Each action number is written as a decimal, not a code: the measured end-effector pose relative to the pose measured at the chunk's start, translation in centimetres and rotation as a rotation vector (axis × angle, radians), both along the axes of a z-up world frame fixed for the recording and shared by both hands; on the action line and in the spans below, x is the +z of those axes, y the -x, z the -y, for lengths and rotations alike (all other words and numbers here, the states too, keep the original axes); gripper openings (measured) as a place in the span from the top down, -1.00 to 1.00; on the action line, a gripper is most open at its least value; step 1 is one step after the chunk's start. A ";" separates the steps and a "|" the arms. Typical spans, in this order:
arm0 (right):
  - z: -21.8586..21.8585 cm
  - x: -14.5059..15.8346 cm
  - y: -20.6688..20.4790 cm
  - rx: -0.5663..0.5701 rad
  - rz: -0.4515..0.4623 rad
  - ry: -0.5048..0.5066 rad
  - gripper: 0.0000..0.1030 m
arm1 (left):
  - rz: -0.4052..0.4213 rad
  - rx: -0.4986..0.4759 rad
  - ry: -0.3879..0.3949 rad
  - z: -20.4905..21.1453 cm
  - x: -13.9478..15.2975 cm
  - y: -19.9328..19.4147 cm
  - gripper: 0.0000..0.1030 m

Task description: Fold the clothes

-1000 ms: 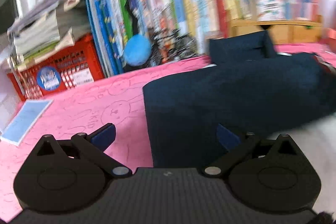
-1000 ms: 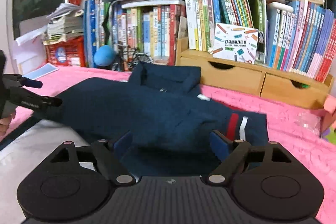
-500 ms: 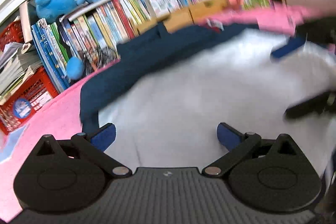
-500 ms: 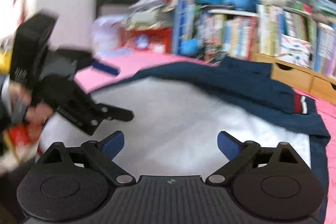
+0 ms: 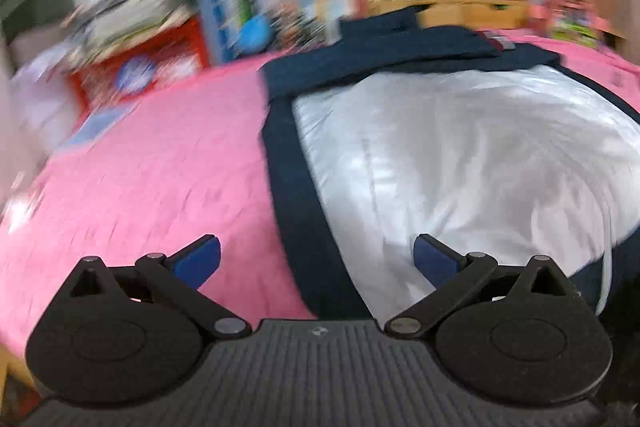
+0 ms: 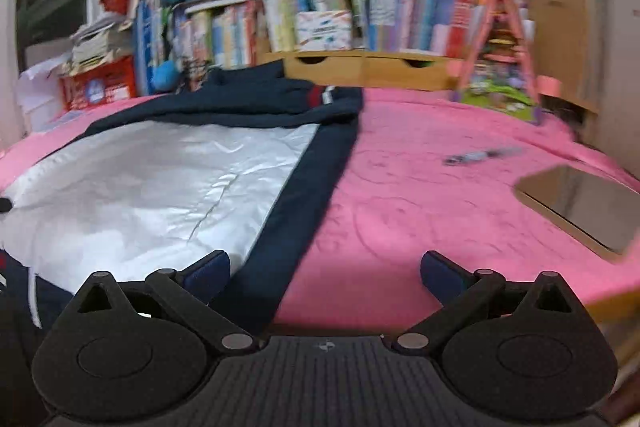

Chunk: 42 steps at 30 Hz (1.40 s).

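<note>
left wrist: low, near | right wrist: same | shared: jacket (image 5: 460, 163)

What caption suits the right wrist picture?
Open right claw above navy jacket with silvery lining, spread on pink cloth.

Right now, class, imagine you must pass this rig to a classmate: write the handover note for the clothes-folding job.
Left tool: open, nothing held, over the jacket's left navy edge.
Right tool: jaws have just been opening, now wide with nothing gripped, over the right navy edge.
Jacket: lies on the pink cloth, silver lining facing up, collar end toward the bookshelf. A striped cuff lies folded across the top.
Done: jacket spread out, top part folded over.
Left: fold both sides in, then fold it up into a bundle.
Watch the pen and the tablet to the right.
</note>
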State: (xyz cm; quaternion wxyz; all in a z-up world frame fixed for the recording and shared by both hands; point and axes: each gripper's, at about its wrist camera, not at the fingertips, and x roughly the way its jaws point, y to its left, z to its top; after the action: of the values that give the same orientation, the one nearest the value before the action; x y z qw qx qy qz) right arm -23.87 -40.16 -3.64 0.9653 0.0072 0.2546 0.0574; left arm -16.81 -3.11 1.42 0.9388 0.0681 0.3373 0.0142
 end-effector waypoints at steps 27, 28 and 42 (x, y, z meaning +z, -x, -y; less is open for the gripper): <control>-15.2 -1.1 4.7 0.241 -0.083 0.177 -1.00 | -0.210 0.000 0.098 5.7 -1.2 2.7 -1.00; -15.5 -1.6 4.6 0.248 -0.102 0.182 -1.00 | -0.216 0.001 0.098 5.6 -1.4 2.8 -1.00; -9.5 -4.3 3.4 0.095 -0.138 0.283 -1.00 | -0.228 -0.077 0.204 1.4 -3.9 3.3 -1.00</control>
State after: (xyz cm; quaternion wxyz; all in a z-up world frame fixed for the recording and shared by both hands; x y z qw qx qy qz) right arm -27.24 -30.61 -7.98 0.9331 -0.1370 0.3258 0.0660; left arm -20.14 -4.51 -2.45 0.8964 -0.0137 0.4383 -0.0641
